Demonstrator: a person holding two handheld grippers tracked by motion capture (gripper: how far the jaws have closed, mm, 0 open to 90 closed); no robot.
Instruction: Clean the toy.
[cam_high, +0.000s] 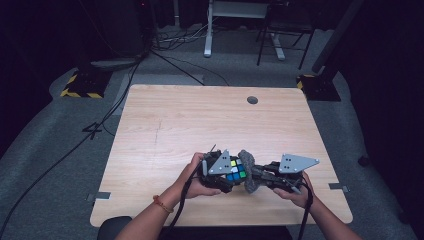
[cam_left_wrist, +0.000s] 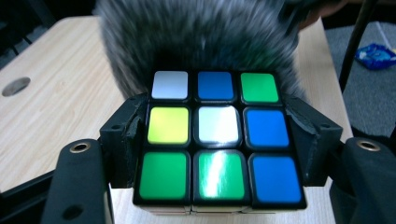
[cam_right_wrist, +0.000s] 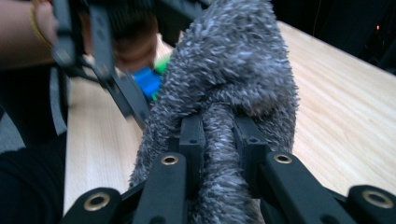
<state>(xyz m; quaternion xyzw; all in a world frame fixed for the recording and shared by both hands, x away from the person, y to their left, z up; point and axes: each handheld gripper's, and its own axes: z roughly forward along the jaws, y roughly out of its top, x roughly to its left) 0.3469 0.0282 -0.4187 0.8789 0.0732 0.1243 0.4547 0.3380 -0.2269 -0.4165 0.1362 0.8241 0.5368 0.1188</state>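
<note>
Cube: puzzle cube (cam_left_wrist: 218, 138) pinched at its two sides by the left gripper (cam_high: 218, 172), held over the tabletop (cam_high: 175, 125) near its front edge.
Cloth: fuzzy grey cloth (cam_right_wrist: 233, 84) clamped between the right gripper (cam_right_wrist: 219, 140) jaws, pressed against the cube's far face.
Slip risk: glossy stickers, a narrow side grip; a hard wipe could twist the cube loose.
Turn risk: cloth drag may rotate a layer.
Snag risk: fibres catching in cube seams.

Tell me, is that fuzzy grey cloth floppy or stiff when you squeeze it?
Probably floppy: the cloth bunches and folds where the right tool pinches it. It looks soft and light, with fluffy fibres. It likely won't slip, since the pile sits squashed between the jaws. Against the cube it seems to mould around the far side.
</note>
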